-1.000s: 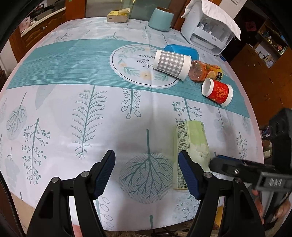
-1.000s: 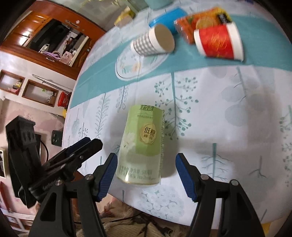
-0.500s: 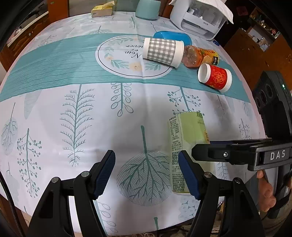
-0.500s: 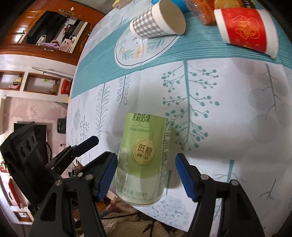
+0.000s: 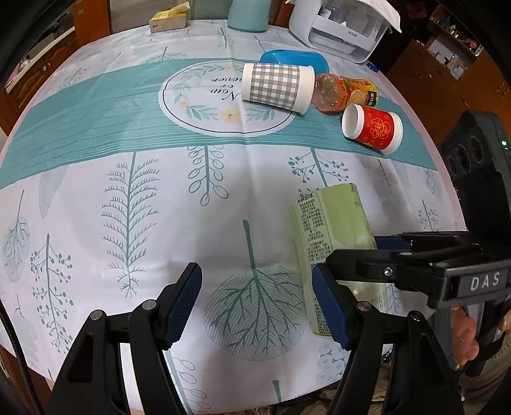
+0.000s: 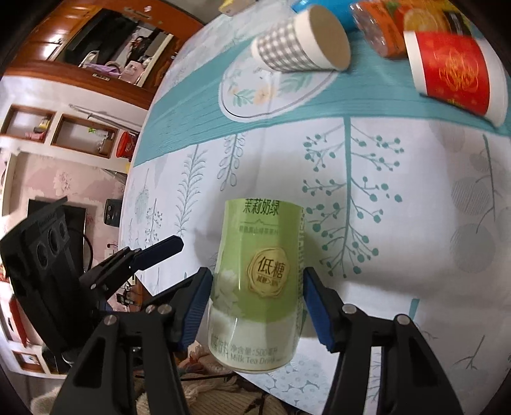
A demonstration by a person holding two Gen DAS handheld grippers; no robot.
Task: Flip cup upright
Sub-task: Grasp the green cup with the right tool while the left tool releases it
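A light green milk tea cup lies on its side near the table's front edge; it also shows in the left wrist view. My right gripper has closed around its body, both blue pads touching its sides; in the left wrist view this gripper reaches over the cup from the right. My left gripper is open and empty above the tablecloth, just left of the cup.
Further back lie a grey checked paper cup, a red paper cup, an orange drink bottle and a blue dish. A white appliance, a teal canister and a yellow box stand at the far edge.
My right gripper moved forward over the green cup and its jaws narrowed until the pads met the cup's sides. My left gripper drifted slightly nearer the table's middle and stayed open.
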